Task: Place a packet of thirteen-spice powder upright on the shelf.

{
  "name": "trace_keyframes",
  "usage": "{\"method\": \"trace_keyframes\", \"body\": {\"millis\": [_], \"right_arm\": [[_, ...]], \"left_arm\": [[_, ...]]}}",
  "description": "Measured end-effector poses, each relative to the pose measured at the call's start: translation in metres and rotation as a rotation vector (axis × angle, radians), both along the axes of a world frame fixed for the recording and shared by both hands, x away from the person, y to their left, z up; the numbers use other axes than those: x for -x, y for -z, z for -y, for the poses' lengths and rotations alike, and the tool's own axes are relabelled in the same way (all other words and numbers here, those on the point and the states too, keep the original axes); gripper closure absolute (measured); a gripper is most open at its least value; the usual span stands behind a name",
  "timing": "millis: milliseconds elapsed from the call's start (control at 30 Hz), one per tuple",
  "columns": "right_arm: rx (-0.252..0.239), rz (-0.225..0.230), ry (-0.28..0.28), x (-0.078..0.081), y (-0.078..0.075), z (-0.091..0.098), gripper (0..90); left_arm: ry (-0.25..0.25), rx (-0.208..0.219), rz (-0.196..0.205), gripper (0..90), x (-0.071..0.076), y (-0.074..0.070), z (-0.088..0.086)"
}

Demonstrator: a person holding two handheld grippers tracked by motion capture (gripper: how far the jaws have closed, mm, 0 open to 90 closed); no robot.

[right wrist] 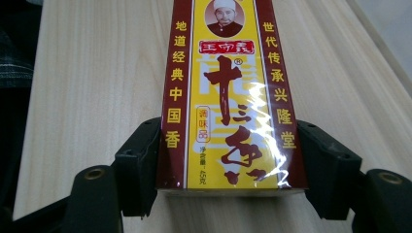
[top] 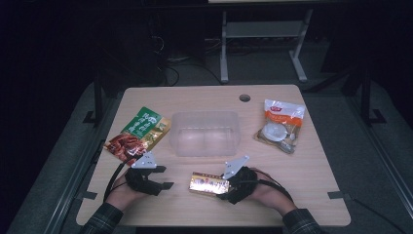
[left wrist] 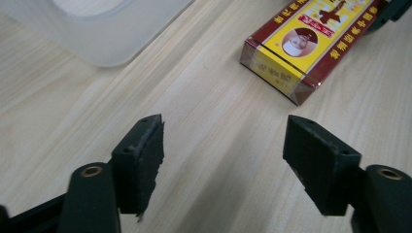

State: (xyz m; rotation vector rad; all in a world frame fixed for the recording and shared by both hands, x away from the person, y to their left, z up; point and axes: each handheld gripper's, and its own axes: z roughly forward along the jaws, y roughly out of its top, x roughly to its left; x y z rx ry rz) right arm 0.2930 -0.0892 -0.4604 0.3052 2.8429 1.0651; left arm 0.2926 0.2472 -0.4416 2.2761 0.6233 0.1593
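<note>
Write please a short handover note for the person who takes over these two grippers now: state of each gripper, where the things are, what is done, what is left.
Right gripper: jaws closed on the sides of the red-and-yellow box, which lies flat on the table.
Left gripper: jaws open, nothing between them, over bare table left of the box.
Clear plastic container: mid-table, looks empty.
Green-and-red pouch: left of the container.
Orange-and-white bag: right of the container.
Done: box gripped, not yet lifted.
Left: probably lift the box into the container; both packets lie outside it.
</note>
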Motion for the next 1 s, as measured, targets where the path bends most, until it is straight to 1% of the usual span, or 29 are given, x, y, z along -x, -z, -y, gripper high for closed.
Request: {"method": "trace_keyframes", "body": {"millis": [67,100,133,200,233,267,300,333,400,467,500,533,567,600,633,733,800,833,867,900,933,1000], "right_arm": [[-0.008,-0.017,0.013,0.001,-0.003,0.003,31.8],[-0.019,-0.016,0.009,0.000,-0.004,0.007,31.9],[-0.019,-0.016,0.009,0.000,-0.004,0.007,31.9],[-0.019,-0.018,0.008,0.000,-0.007,0.010,31.9],[-0.015,-0.012,0.005,0.000,-0.008,0.011,31.9],[-0.021,-0.024,0.014,0.001,-0.010,0.013,31.9],[-0.024,-0.023,0.014,0.001,-0.012,0.015,31.9],[-0.030,-0.020,0.018,0.001,-0.014,0.017,31.9],[-0.043,-0.007,0.014,0.001,-0.019,0.022,31.9],[-0.043,-0.012,0.019,0.002,-0.021,0.024,31.9],[-0.055,-0.015,0.012,0.002,-0.024,0.027,31.9],[-0.055,-0.015,0.012,0.002,-0.024,0.027,31.9],[-0.057,-0.018,0.014,0.003,-0.025,0.027,31.9],[-0.054,-0.012,0.001,0.004,-0.027,0.029,31.8],[-0.054,-0.012,0.001,0.004,-0.027,0.029,31.8],[-0.063,-0.014,-0.012,0.005,-0.028,0.030,31.9],[-0.075,-0.018,-0.025,0.007,-0.030,0.029,31.9],[-0.078,-0.038,-0.016,0.010,-0.031,0.028,31.8],[-0.078,-0.038,-0.016,0.010,-0.031,0.028,31.8],[-0.078,-0.023,-0.025,0.009,-0.032,0.028,31.8],[-0.079,-0.019,-0.040,0.008,-0.032,0.028,31.8],[-0.083,-0.021,-0.048,0.009,-0.032,0.027,31.9]], "left_arm": [[0.023,0.006,0.004,28.1,0.000,-0.002,0.001],[0.039,0.008,0.012,26.8,0.000,-0.003,0.002],[0.051,0.015,0.014,26.8,0.000,-0.003,0.003],[0.091,0.021,0.016,25.1,0.000,-0.005,0.007],[0.114,0.015,0.025,25.2,0.000,-0.006,0.009],[0.131,0.015,0.025,24.5,0.000,-0.007,0.011],[0.149,0.016,0.017,23.2,0.000,-0.008,0.014],[0.165,0.014,0.020,22.2,0.000,-0.010,0.017],[0.202,0.013,0.032,21.7,-0.002,-0.013,0.023],[0.232,0.011,0.040,21.5,-0.003,-0.015,0.031],[0.249,0.013,0.042,21.0,-0.004,-0.016,0.035],[0.259,0.015,0.043,21.0,-0.004,-0.016,0.038],[0.272,0.005,0.049,21.0,-0.004,-0.017,0.042],[0.299,0.008,0.054,20.2,-0.002,-0.016,0.050],[0.299,0.008,0.054,19.8,-0.002,-0.016,0.050],[0.335,-0.010,0.066,19.0,-0.003,-0.015,0.061],[0.348,-0.009,0.066,17.7,-0.004,-0.016,0.067],[0.364,-0.004,0.065,17.6,-0.005,-0.016,0.070],[0.381,-0.003,0.071,17.6,-0.006,-0.016,0.073],[0.393,0.003,0.071,17.2,-0.006,-0.016,0.076],[0.404,0.009,0.071,17.1,-0.006,-0.016,0.080],[0.424,0.027,0.070,16.9,-0.006,-0.015,0.084]]}}
